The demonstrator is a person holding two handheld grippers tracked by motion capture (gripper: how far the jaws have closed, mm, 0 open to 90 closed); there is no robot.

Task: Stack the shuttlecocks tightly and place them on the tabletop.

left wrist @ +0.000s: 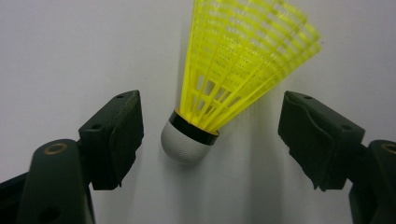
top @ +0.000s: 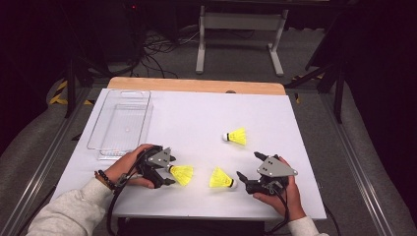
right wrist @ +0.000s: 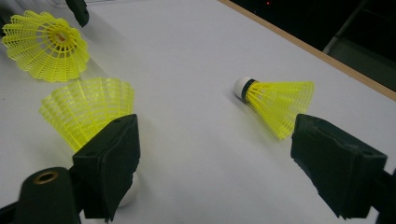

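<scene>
A white worktop with a pale wooden far edge carries, in order of size, a clear plastic tray at its far left, two hand-held tools along its near edge, and three yellow shuttlecocks. In the high view the left tool lies low in the person's left hand, its jaws spread around the cork end of the left shuttlecock, whose skirt fans out toward the middle of the worktop. The left gripper view looks straight along that tool: the shuttlecock lies on the white surface between the two black jaws, its white cork with a dark band sitting nearer the jaw at the left of that view, and a clear gap shows on either side, so nothing is pinched. The right tool, held in the right hand, is likewise spread wide, with the middle shuttlecock just beside it, cork toward the lower jaw. In the right gripper view that shuttlecock lies by the jaw at the left. The third shuttlecock lies on its side farther back, well apart from both tools.
</scene>
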